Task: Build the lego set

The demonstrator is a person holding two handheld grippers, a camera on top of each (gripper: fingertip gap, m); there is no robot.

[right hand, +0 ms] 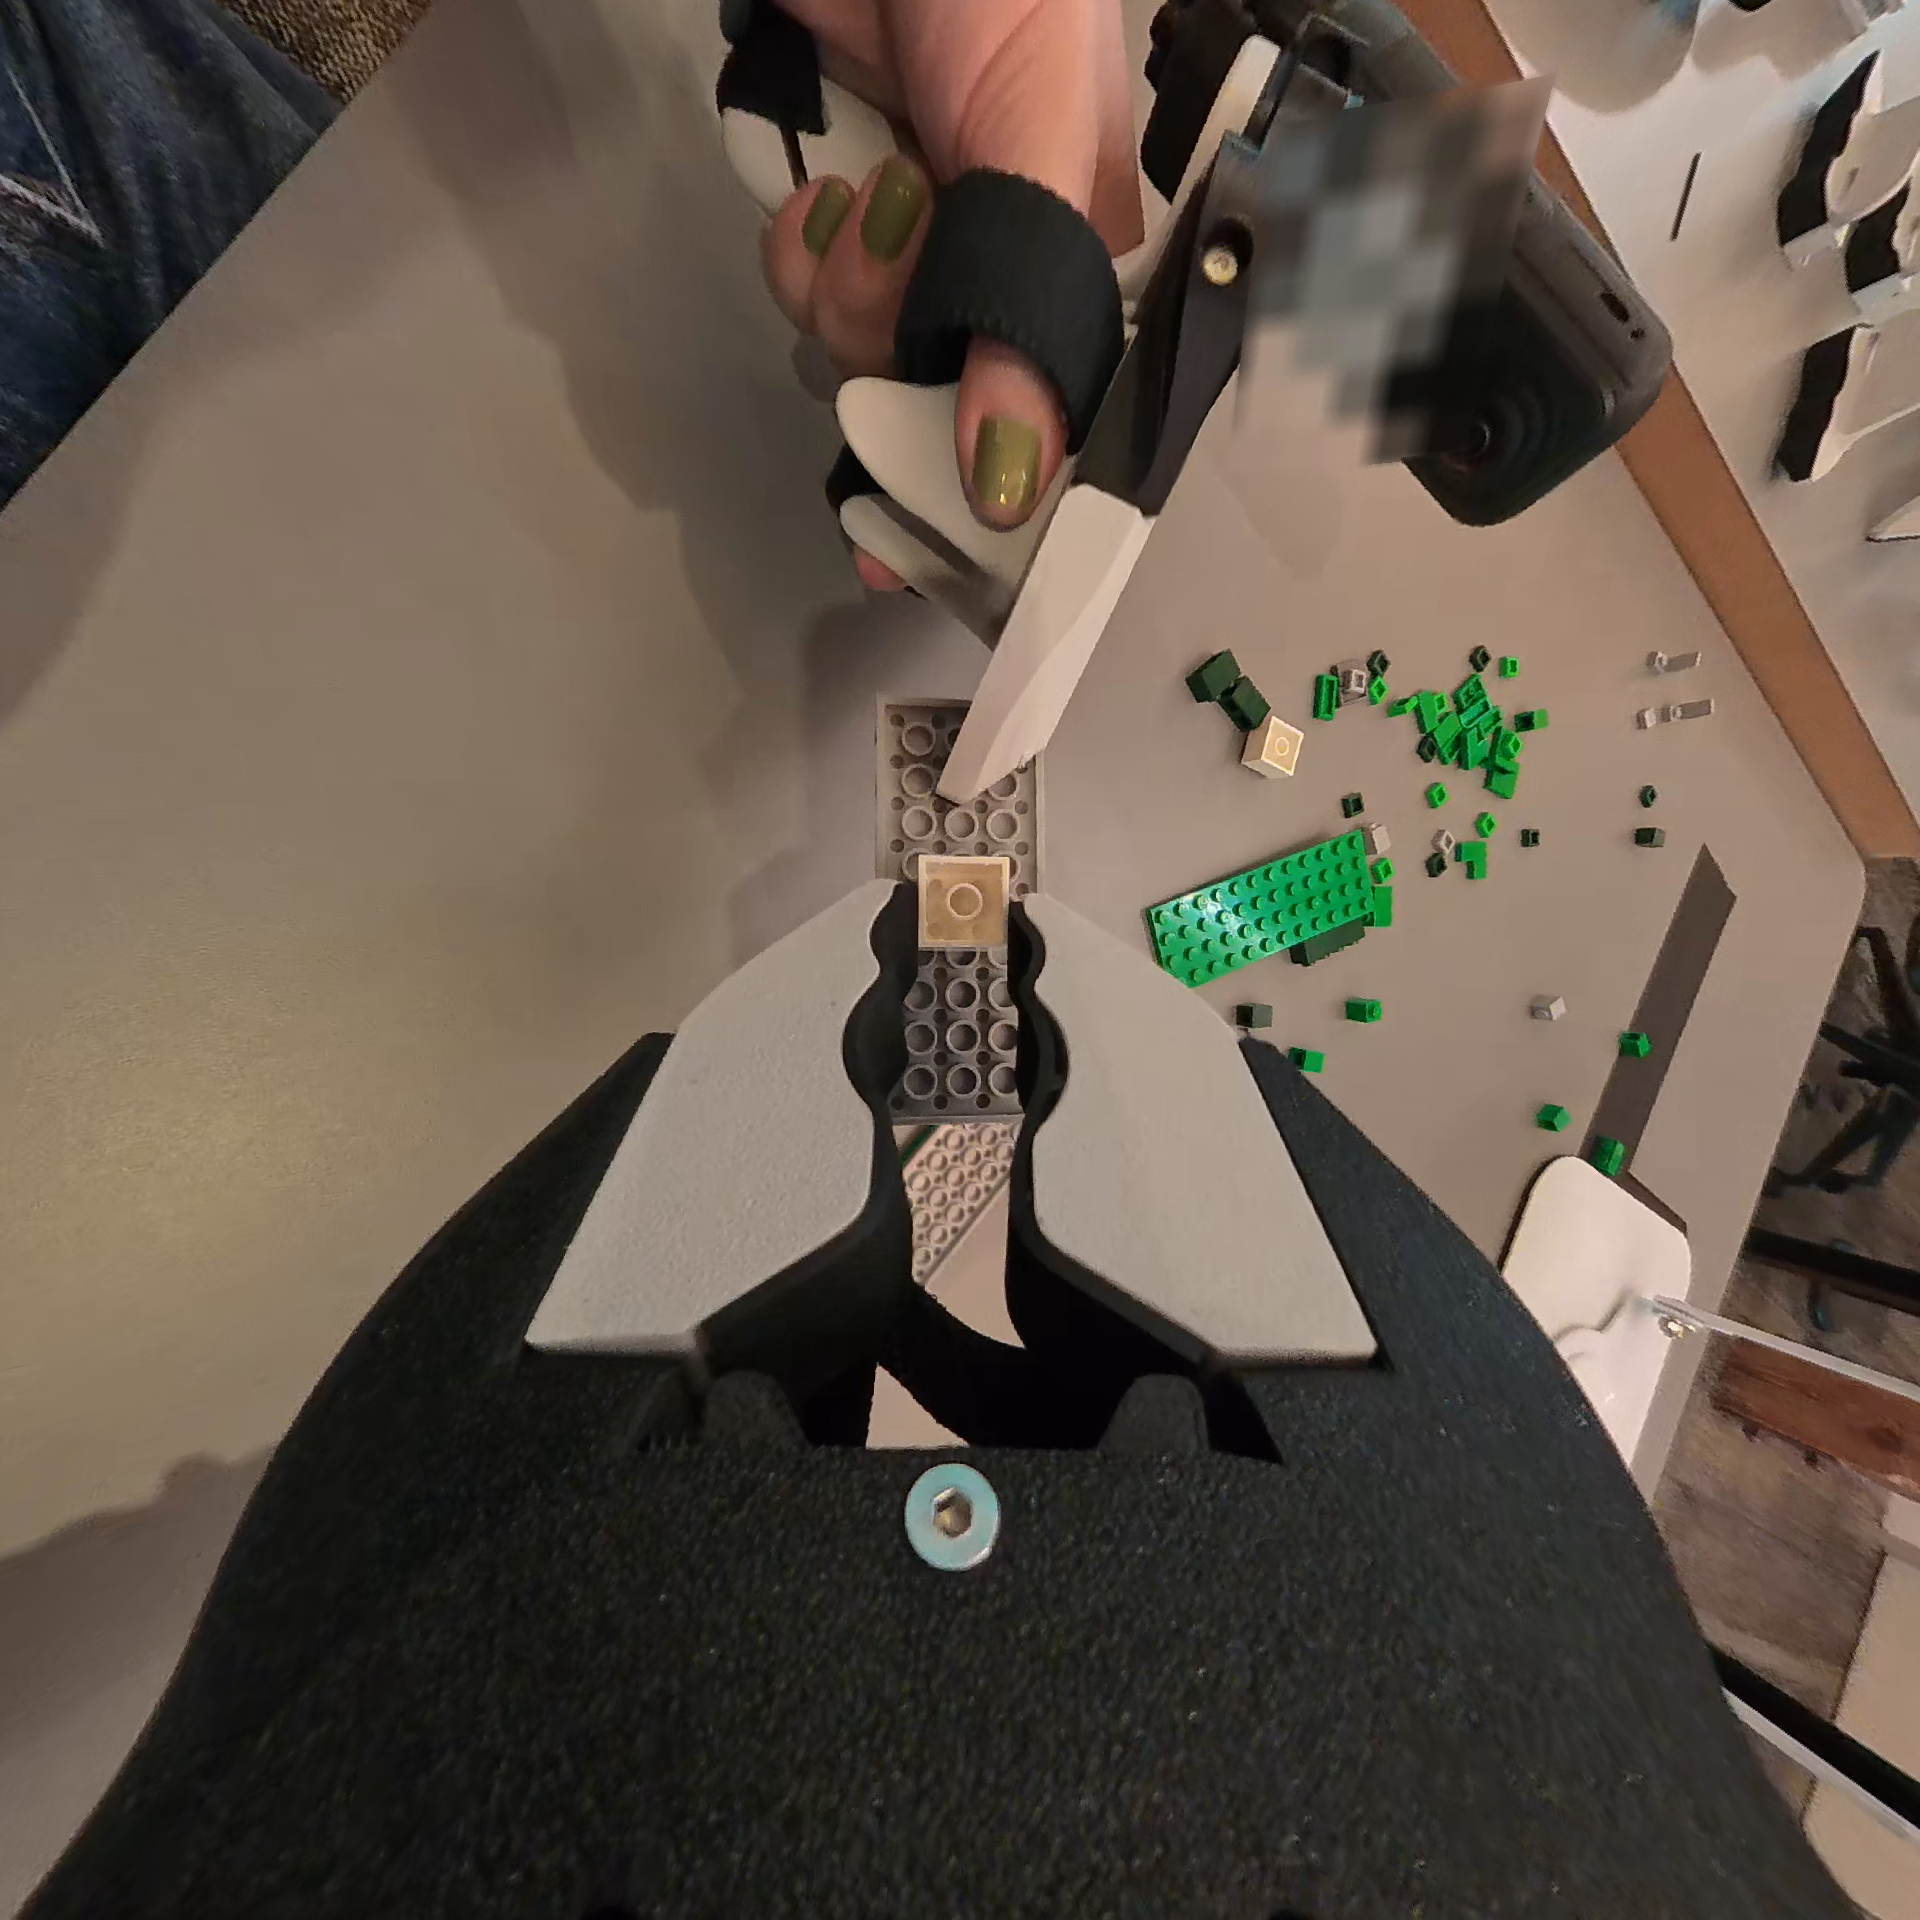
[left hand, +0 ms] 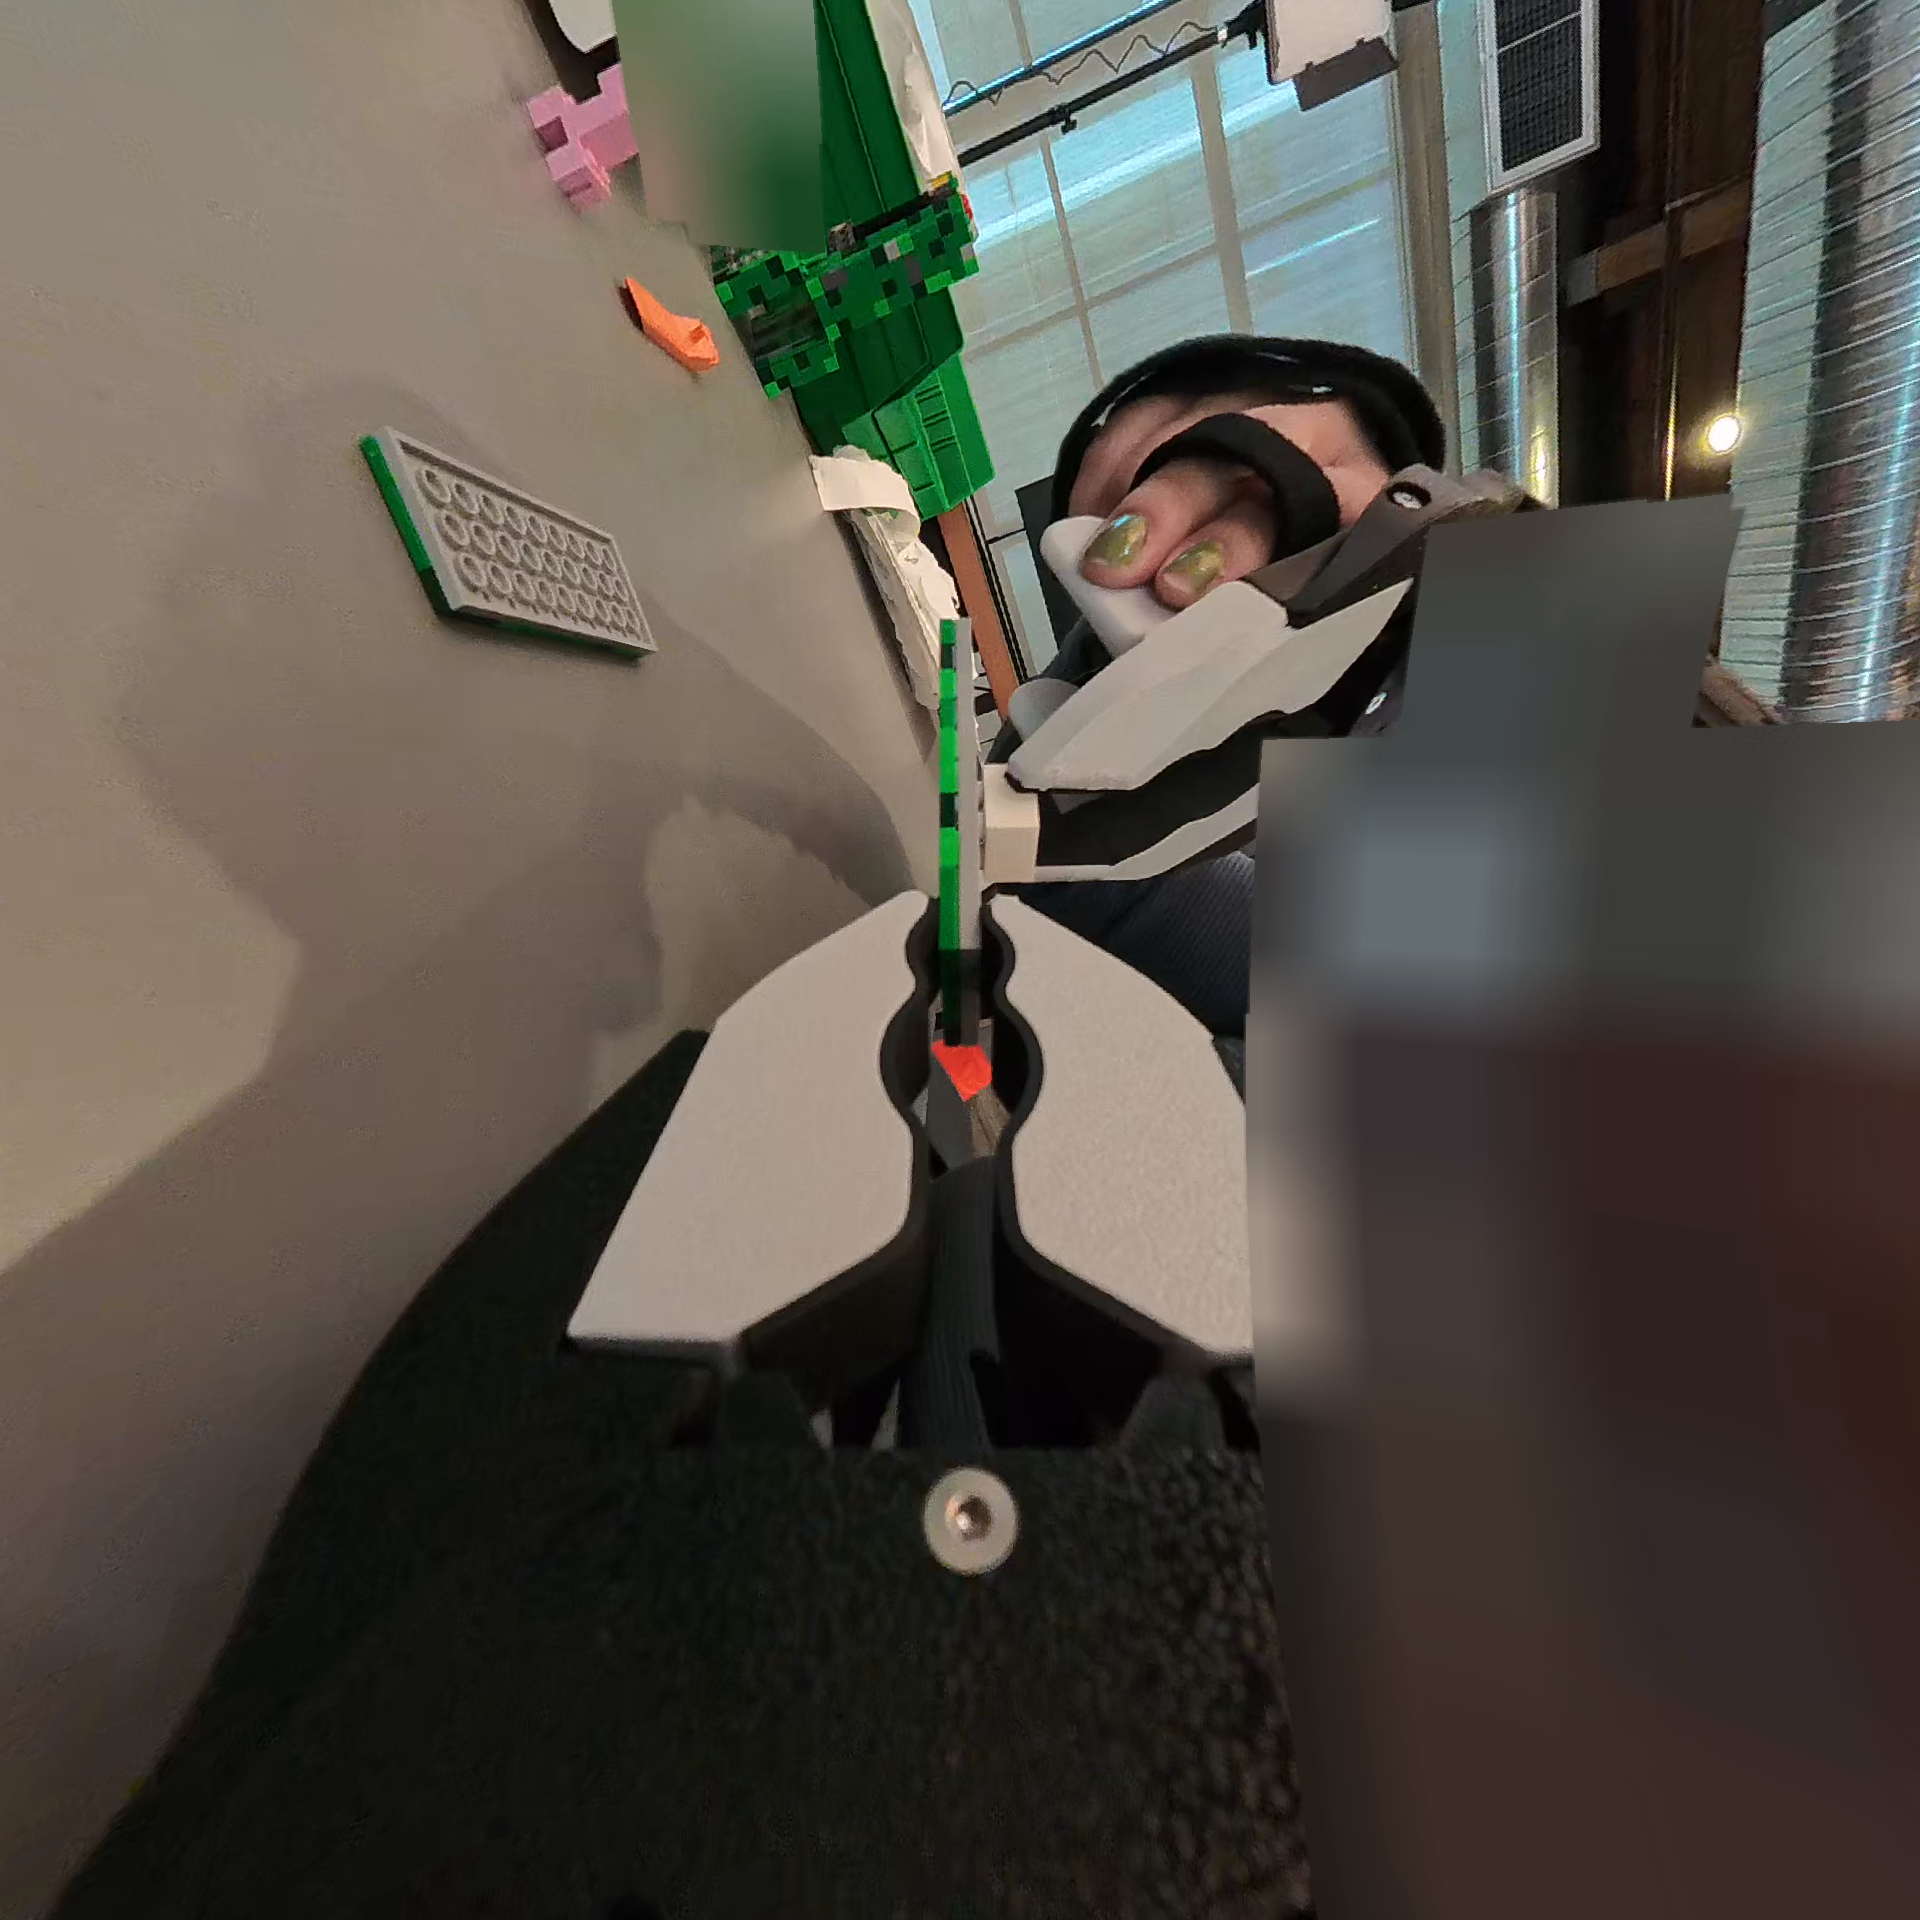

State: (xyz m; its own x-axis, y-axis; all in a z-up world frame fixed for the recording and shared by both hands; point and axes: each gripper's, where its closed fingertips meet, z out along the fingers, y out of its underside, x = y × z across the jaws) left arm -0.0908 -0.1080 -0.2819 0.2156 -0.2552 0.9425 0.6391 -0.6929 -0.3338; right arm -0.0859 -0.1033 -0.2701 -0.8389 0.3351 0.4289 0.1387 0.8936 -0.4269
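My left gripper (left hand: 961, 914) is shut on a thin grey plate with green pieces along one face (left hand: 958, 769). The plate is seen edge-on and sticks out forward from the fingers. My right gripper (right hand: 964, 914) is shut on a small tan square brick (right hand: 964, 902) and presses it against the plate's grey studless face (right hand: 961, 831). In the left wrist view the right gripper (left hand: 1039, 816) comes in from the right, with the brick (left hand: 1010, 831) against the plate. In the right wrist view one white finger (right hand: 1039, 665) of the left gripper lies on the plate's far end. A hand (right hand: 935, 260) holds that gripper.
On the grey table (right hand: 416, 727) lie a green studded plate (right hand: 1268, 904), a second tan brick (right hand: 1273, 746) and several small loose green pieces (right hand: 1465, 717). Another grey plate (left hand: 509, 545), an orange piece (left hand: 675, 327), a pink piece (left hand: 577, 140) and a green box (left hand: 883, 312) are farther off.
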